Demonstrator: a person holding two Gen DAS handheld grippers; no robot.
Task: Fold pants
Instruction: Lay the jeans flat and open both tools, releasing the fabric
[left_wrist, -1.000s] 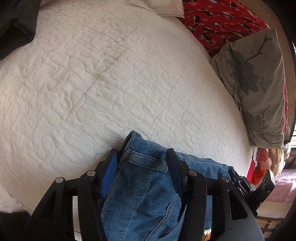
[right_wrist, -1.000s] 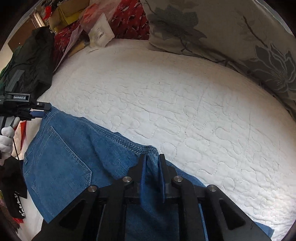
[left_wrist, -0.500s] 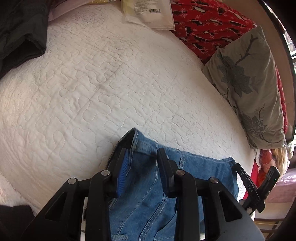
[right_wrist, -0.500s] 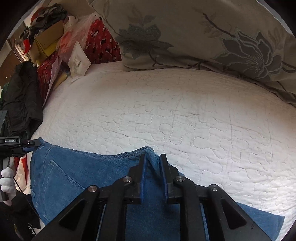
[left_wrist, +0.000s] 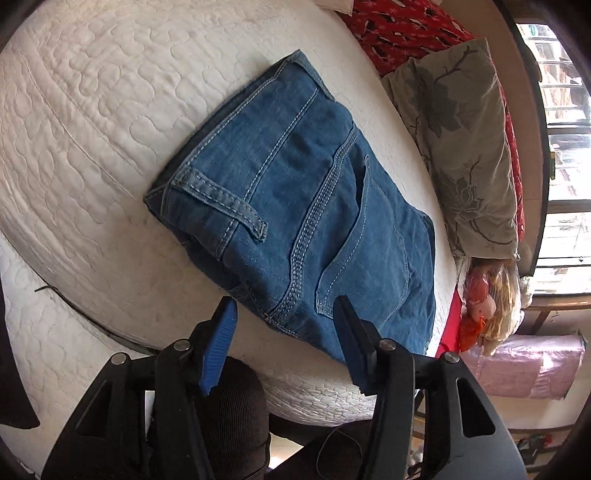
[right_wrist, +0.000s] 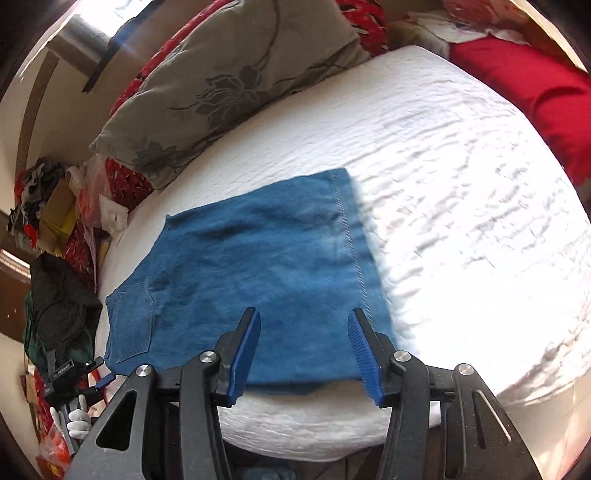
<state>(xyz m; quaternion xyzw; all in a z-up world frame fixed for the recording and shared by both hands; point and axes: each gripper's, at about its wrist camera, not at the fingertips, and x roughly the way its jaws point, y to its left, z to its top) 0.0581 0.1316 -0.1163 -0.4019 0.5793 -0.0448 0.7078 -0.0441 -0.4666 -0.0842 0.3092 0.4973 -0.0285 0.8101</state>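
In your left wrist view, your left gripper (left_wrist: 284, 310) has its two blue-padded fingers (left_wrist: 218, 343) spread about halfway, and the jaws are opening. Nothing is held between them. The folded blue jeans (left_wrist: 295, 192) lie flat on the white quilted bed cover (left_wrist: 92, 110), just ahead of the fingertips. The near corner of the jeans, by a back pocket, sits in the gap in front of the pads, but the pads do not press on it. A belt loop shows ahead and to the left of the fingers. A grey flower pillow (left_wrist: 461, 129) lies past the jeans on the right.

In your right wrist view, your right gripper (right_wrist: 303, 317) is also about halfway apart, its jaws opening, with nothing held. The jeans (right_wrist: 258, 266) lie flat right in front of the fingers, and their near edge shows between the blue pads (right_wrist: 243, 354). The pillow (right_wrist: 221, 85) is far ahead on the left. Your left gripper (right_wrist: 74, 376) shows low on the left, in a white-gloved hand (right_wrist: 75, 421).
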